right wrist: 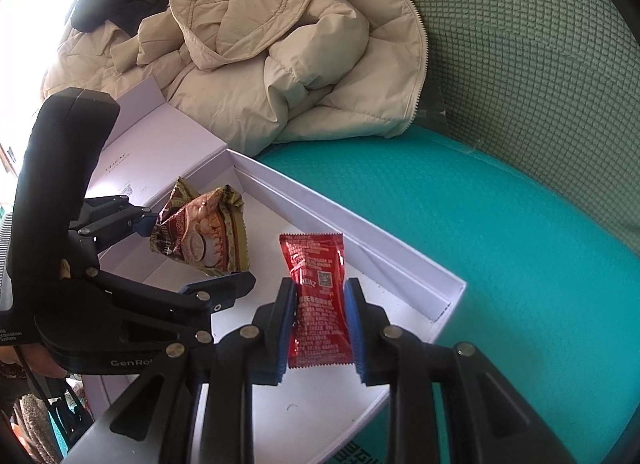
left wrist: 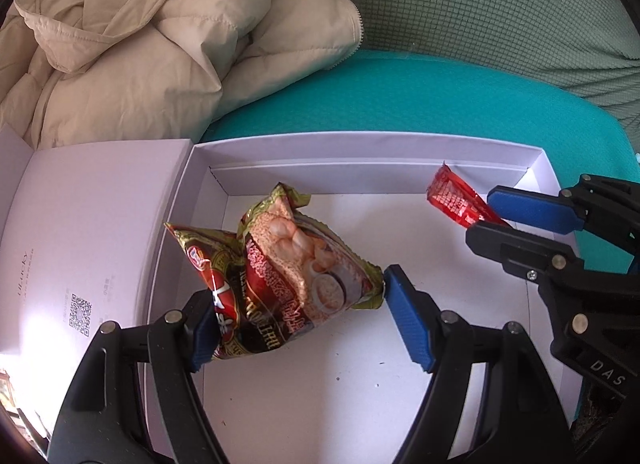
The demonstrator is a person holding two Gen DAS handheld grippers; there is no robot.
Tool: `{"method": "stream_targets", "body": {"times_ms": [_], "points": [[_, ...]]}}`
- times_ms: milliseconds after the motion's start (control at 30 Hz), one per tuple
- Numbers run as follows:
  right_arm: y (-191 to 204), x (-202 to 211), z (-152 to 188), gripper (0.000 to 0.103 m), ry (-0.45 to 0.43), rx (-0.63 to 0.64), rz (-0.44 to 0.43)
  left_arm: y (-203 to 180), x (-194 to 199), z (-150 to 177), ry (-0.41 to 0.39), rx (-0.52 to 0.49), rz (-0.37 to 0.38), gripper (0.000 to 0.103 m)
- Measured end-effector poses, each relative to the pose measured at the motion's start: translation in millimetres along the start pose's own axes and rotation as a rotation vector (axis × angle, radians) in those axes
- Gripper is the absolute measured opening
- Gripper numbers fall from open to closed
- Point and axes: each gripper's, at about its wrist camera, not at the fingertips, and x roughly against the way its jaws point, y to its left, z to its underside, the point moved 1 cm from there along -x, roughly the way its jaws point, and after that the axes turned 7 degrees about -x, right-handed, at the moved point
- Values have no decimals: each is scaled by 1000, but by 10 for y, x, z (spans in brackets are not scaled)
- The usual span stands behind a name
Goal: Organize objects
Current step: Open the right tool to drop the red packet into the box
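A crumpled gold-and-red snack packet (left wrist: pixel 288 272) hangs over the floor of an open white box (left wrist: pixel 360 142), and my left gripper (left wrist: pixel 300 304) is shut on it, a blue pad pressing each side. In the right wrist view the packet (right wrist: pixel 200 240) shows at the box's left, in the left gripper (right wrist: pixel 200 250). A red ketchup sachet (right wrist: pixel 318 304) stands upright between the blue pads of my right gripper (right wrist: pixel 319 292), which is shut on it above the box (right wrist: pixel 360 224) near its far wall. The left wrist view has that sachet (left wrist: pixel 452 196) sticking out of the right gripper (left wrist: pixel 486 214).
The box's lid flap (left wrist: pixel 100 204) lies open to the left. A beige padded jacket (left wrist: pixel 140 44) is heaped behind it on a teal seat cushion (left wrist: pixel 440 104). A green textured backrest (left wrist: pixel 500 4) rises at the back. Part of a hand (right wrist: pixel 36 360) holds the left gripper.
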Motion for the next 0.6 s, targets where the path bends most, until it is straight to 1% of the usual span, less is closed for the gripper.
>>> {"method": "stream_targets", "body": {"times_ms": [300,400,433,533,567,600], "points": [[6,27,-15,26,-1,4,16,74,-54,-37,7,31,-14,74],[17,30,-26,28,13,-3,9,74,-27,-33,8,38,-26,75],[27,40,-28,29,11,0,8,82,-19,-34,4,44,-30,75],[64,89,-31,38,-2,12,20,130,6,-39,6,73,-62,75],[82,105,-31,41,-1,19,34,146,19,-37,2,83,-58,75],[102,127,-32,41,-2,29,54,153,42,-28,-2,90,-49,75]]}}
